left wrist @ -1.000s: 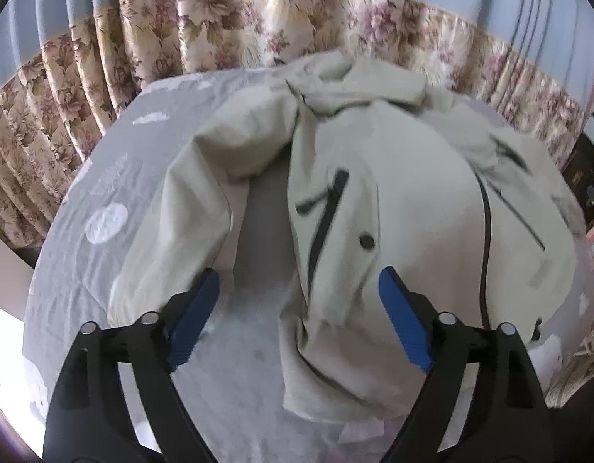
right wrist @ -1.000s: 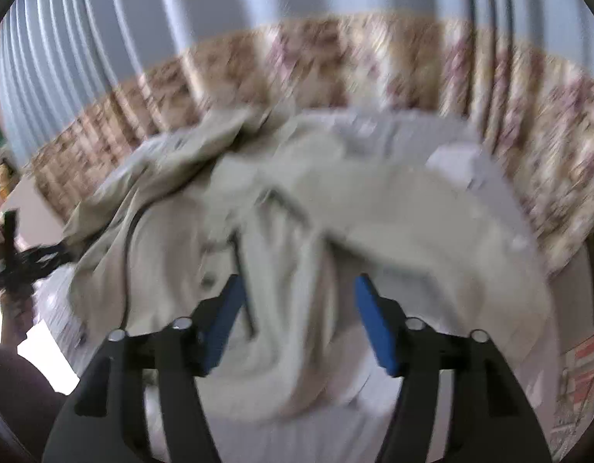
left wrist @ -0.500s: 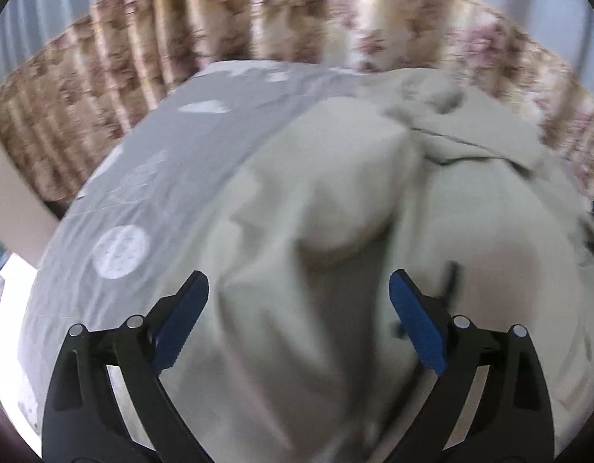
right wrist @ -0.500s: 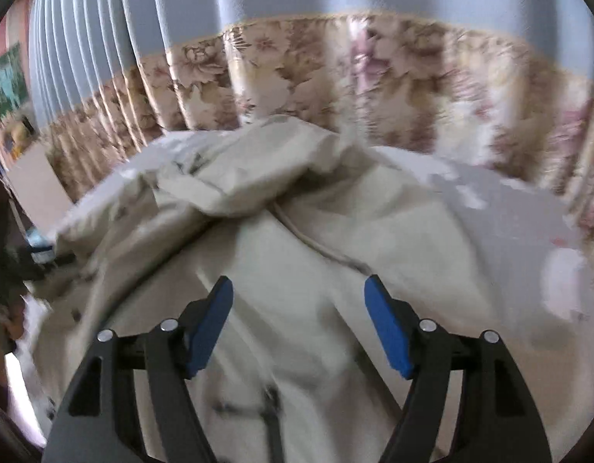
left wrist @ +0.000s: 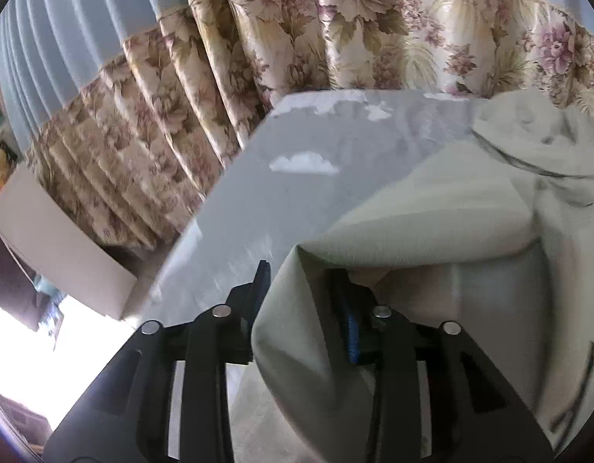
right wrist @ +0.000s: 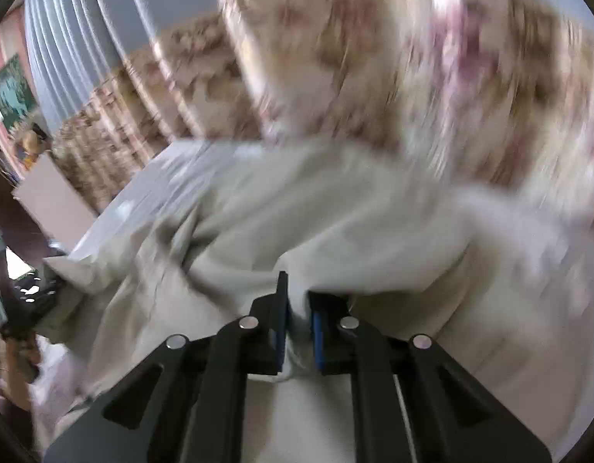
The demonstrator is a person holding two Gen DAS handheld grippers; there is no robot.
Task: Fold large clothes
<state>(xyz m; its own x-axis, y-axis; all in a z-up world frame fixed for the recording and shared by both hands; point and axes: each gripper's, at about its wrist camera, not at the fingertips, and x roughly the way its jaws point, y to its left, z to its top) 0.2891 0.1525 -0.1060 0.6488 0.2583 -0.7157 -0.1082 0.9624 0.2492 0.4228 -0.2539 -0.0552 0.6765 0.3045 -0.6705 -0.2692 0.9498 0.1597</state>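
Observation:
A large beige jacket (left wrist: 432,212) lies crumpled on a grey bed sheet (left wrist: 316,142), its hood (left wrist: 528,142) bunched at the far right. My left gripper (left wrist: 300,274) has a raised fold of the jacket's edge between its blue pads, and its jaws are closing on it. In the blurred right wrist view the same jacket (right wrist: 297,212) spreads ahead. There my right gripper (right wrist: 298,289) is closing, its jaws almost together with a thin pinch of the fabric between the pads.
Floral curtains (left wrist: 335,38) hang close behind the bed, with blue pleats above. A pale board (left wrist: 57,247) stands by the bed's left side. The sheet (right wrist: 173,169) is bare to the left of the jacket. Clutter (right wrist: 22,297) sits at the far left.
Both grippers moved forward over the jacket and went from wide open to closed around folds of its fabric. The left view swung left toward the sheet's edge.

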